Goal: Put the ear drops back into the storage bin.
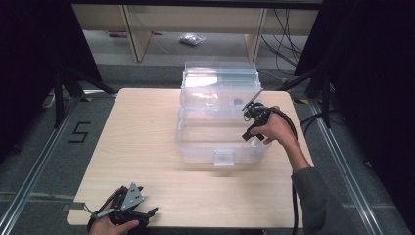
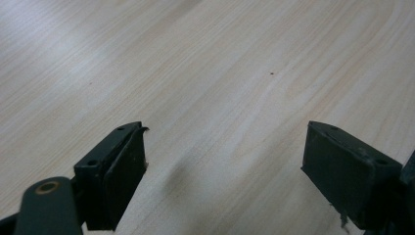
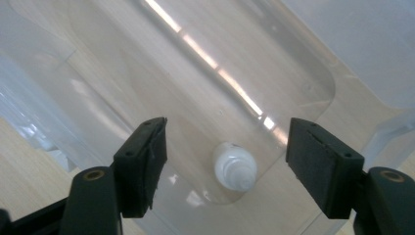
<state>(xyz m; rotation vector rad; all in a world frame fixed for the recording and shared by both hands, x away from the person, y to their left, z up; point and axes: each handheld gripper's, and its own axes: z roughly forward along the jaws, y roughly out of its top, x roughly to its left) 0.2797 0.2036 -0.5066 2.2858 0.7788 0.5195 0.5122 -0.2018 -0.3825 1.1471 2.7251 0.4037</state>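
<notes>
A clear plastic box (image 1: pixel 195 147) stands in the middle of the wooden table (image 1: pixel 142 137) with its lid (image 1: pixel 220 73) raised at the back. A small white bottle (image 3: pixel 235 167) stands upright in a corner of the box's floor. My right gripper (image 3: pixel 225 132) hangs open straight above the bottle, pointing down, and its pads are apart from it. In the high view the right gripper (image 1: pixel 250 136) is over the box's right side. My left gripper (image 2: pixel 225 166) is open over bare wood with nothing between its jaws; in the high view the left gripper (image 1: pixel 149 213) rests at the table's near left edge.
The box's front wall carries a latch (image 1: pixel 224 157). Bare tabletop stretches left of the box and along the front. Dark curtains and stand legs flank the table, and shelving with cables stands on the floor behind it.
</notes>
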